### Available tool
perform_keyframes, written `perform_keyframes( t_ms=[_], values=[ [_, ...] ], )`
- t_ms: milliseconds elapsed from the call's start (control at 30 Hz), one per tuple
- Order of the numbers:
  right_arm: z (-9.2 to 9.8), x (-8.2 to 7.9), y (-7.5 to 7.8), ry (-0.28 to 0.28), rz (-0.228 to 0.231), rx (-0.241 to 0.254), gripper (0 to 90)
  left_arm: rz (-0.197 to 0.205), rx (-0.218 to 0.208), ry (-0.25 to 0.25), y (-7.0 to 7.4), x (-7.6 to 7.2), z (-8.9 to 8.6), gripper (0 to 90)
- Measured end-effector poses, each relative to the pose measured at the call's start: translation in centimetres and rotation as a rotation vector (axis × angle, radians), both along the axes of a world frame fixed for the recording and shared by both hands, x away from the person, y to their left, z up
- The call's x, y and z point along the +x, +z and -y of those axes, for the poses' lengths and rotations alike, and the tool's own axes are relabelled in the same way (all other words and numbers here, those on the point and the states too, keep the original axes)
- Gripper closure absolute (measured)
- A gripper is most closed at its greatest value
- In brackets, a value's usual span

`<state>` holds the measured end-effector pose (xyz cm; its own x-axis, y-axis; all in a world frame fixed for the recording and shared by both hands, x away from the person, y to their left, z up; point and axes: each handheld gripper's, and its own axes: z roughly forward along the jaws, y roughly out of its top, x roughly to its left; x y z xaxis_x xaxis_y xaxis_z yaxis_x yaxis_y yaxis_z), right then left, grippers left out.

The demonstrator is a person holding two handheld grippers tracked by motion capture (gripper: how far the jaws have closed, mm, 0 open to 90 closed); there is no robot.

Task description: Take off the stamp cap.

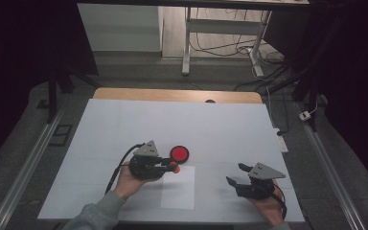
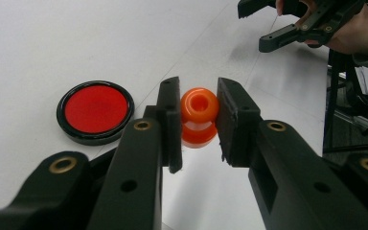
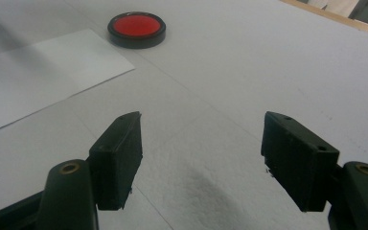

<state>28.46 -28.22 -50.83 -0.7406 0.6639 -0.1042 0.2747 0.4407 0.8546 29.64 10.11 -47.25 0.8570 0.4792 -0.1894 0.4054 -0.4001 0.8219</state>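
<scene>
— On the desk [image 1: 124, 124], near its middle, we see the left claw [image 2: 199, 120] pinching an orange spool [image 2: 199, 117]; both pads press its sides, and its hole faces us in the left gripper view. From above, the spool [image 1: 173, 167] sticks out toward the right of that claw [image 1: 171, 166].

— And what do we have around it?

— Just beside the spool lies a red disc [image 1: 179, 154] with a black rim, flat on the desk, near but apart from the claw. In the left gripper view the disc [image 2: 95, 111] sits left of the jaws. A white sheet of paper [image 1: 178, 188] lies below the claw, nearer the person's edge of the desk.

— Does anything stand in the way?

— We see the right claw [image 1: 235, 173] well apart to the right, jaws spread wide with only bare desk between them [image 3: 201, 148]. From its own view the disc [image 3: 137, 28] and the paper [image 3: 33, 72] lie farther off to the left. A cable [image 1: 120, 165] trails from the left claw back toward the sleeve [image 1: 93, 215].
</scene>
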Motion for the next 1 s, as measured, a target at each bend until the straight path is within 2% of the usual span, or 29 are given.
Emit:
perform_keyframes(
  t_ms=[233,333,1000],
  values=[
    [-0.5,-0.2,0.3,0.009,0.013,0.036,31.5,-0.001,-0.002,0.0,0.0,0.0,0.0,72.1],
    [-1.0,-0.2,0.3,0.018,0.005,0.026,31.5,0.0,-0.002,0.0,0.0,0.0,0.0,72.1],
    [-4.6,-0.3,0.5,0.083,-0.003,0.037,31.5,-0.003,-0.008,-0.004,0.0,0.0,-0.1,72.1]
  ],
)
